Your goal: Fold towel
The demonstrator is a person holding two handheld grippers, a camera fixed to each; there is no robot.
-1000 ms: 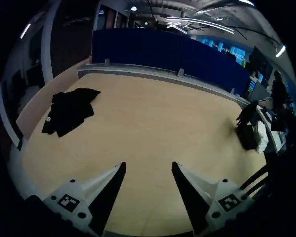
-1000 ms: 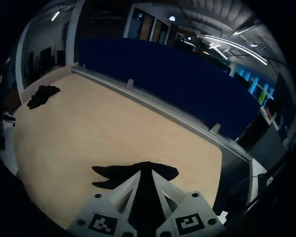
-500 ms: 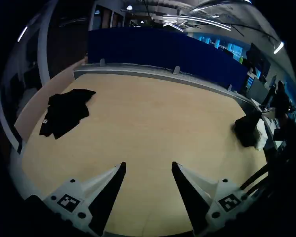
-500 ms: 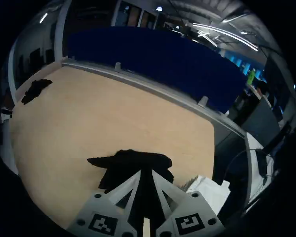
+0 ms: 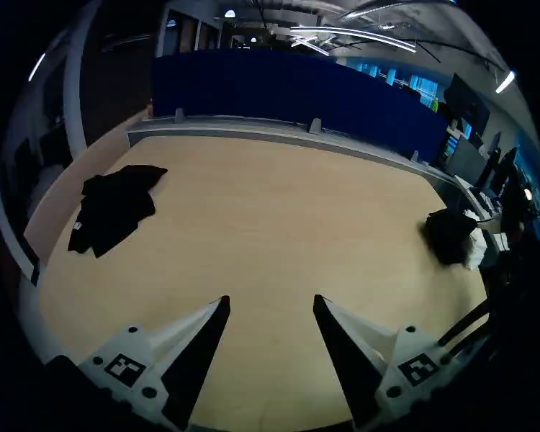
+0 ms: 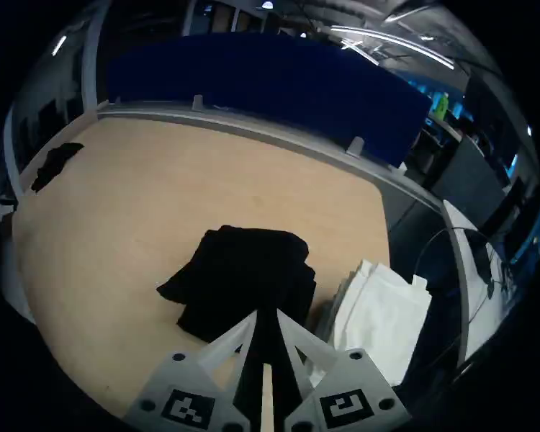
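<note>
A black towel (image 6: 241, 277) lies bunched on the light wooden table (image 6: 147, 201), near its right end. My right gripper (image 6: 266, 314) is shut on the towel's near edge, and dark cloth fills the narrow slit between its fingers. In the left gripper view the same towel (image 5: 448, 234) is a dark heap at the far right of the table (image 5: 270, 209). My left gripper (image 5: 270, 301) hovers open over the table's near side with nothing between its fingers.
A second black cloth (image 5: 114, 205) lies crumpled near the table's left end, also seen far off (image 6: 54, 160). A stack of white folded cloth (image 6: 381, 317) sits right of the towel. A blue partition (image 5: 291, 90) runs along the far edge.
The black towel, a narrow strip at the right gripper's tips a second ago, now spreads wide on the table. The white stack has come into the right gripper view. The left gripper barely shifted.
</note>
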